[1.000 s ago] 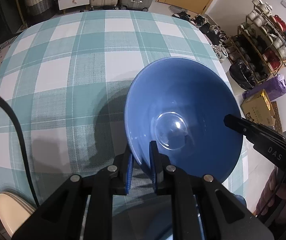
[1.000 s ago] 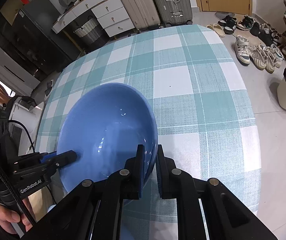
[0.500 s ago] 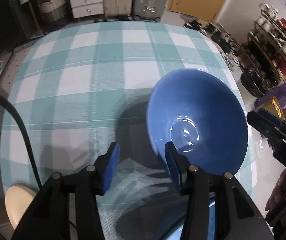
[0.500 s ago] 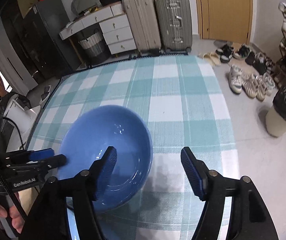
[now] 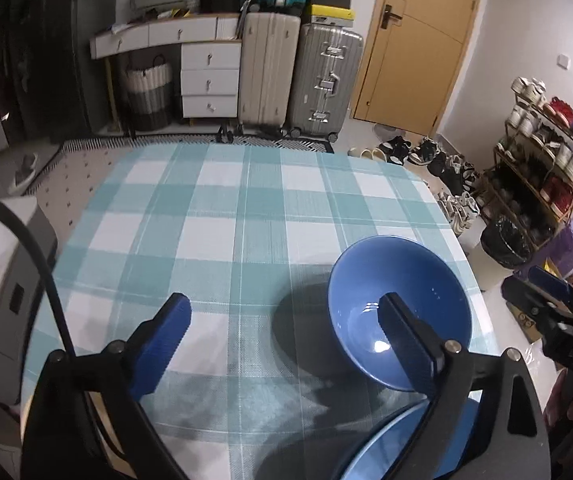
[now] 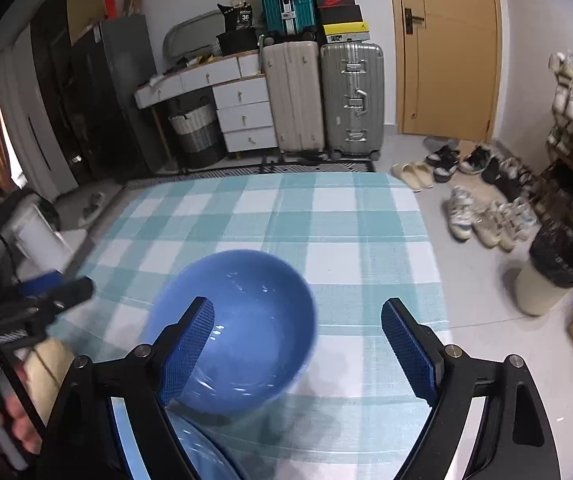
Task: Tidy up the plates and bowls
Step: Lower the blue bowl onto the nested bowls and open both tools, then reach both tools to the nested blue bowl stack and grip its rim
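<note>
Bowl (image 5: 398,304) placement looked done to us: the blue bowl sat free on the table (image 5: 222,216), lower right of the left view. Both the left hand-held gripper (image 5: 286,320) and the right hand-held gripper (image 6: 298,332) were opening with nothing gripped. We judged more sorting remained, since another blue dish (image 5: 386,448) lay at the bottom edge.

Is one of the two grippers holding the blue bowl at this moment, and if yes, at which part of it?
Nothing is held. The left gripper and the right gripper are both opening, their pads off the blue bowl, which sits free on the checked tablecloth.
</note>
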{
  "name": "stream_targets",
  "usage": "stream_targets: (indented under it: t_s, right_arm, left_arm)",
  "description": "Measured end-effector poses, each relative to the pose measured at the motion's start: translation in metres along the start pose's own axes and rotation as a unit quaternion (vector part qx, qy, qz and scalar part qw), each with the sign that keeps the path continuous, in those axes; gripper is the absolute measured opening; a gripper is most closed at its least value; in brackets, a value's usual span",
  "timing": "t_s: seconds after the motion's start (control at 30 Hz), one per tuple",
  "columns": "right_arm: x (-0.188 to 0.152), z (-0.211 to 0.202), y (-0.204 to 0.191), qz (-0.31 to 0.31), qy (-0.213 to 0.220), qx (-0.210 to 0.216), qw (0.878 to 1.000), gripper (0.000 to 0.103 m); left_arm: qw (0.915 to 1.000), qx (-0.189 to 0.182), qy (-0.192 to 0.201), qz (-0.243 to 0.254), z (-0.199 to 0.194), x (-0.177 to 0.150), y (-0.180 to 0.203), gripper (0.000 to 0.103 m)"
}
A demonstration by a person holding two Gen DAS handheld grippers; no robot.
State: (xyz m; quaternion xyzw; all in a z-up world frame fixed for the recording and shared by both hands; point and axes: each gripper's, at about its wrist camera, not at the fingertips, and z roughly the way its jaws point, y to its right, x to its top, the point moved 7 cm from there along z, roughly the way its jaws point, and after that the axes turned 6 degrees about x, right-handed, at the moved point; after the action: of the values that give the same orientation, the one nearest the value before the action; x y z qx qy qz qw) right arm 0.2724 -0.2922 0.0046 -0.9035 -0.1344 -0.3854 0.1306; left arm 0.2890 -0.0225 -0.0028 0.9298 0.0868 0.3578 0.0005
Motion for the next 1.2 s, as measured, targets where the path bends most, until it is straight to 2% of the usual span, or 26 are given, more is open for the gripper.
stream_targets:
  t_s: [0.13,0.27,0.33,0.63,0.73,0.8,0.9,1.03,1.13,1.2]
  right_arm:
    - [-0.004,-0.002,-0.001,-0.011,0.011,-0.009,1.000,0.088]
    - [-0.003,-0.005,0.001,-0.016,0.035,-0.011,0.999,0.099]
    - [-0.004,-0.004,0.003,-0.017,0.035,-0.018,0.999,0.099]
    - [-0.012,0.020,0.010,-0.005,-0.016,0.007,1.000,0.099]
    - [-0.016,0.032,0.011,0.000,-0.045,0.027,0.999,0.099]
    - [-0.018,0.040,0.013,0.000,-0.060,0.026,0.998,0.099]
    - [-0.020,0.051,0.014,0.012,-0.075,0.038,0.996,0.099]
    - [-0.023,0.067,0.016,0.027,-0.099,0.052,0.993,0.099]
    - [-0.025,0.079,0.019,0.026,-0.112,0.054,0.992,0.097]
    - [-0.028,0.085,0.020,0.030,-0.121,0.065,0.990,0.082]
  left_arm:
    - [0.9996,0.014,0.017,0.019,-0.008,0.003,0.001,0.098]
    - [0.9994,0.019,0.023,0.019,-0.009,0.002,0.001,0.101]
    - [0.9994,0.024,0.017,0.019,-0.006,0.000,0.002,0.101]
    - [0.9984,0.038,-0.021,0.034,0.017,-0.007,0.007,0.101]
    - [0.9982,0.029,-0.044,0.029,0.030,-0.007,0.010,0.101]
    - [0.9969,0.029,-0.066,0.032,0.041,-0.006,0.014,0.101]
    - [0.9958,0.019,-0.081,0.039,0.051,-0.006,0.023,0.101]
    - [0.9934,0.026,-0.098,0.054,0.063,-0.010,0.034,0.101]
    - [0.9929,0.022,-0.102,0.058,0.071,-0.013,0.040,0.101]
    - [0.9925,0.020,-0.104,0.062,0.075,-0.015,0.043,0.100]
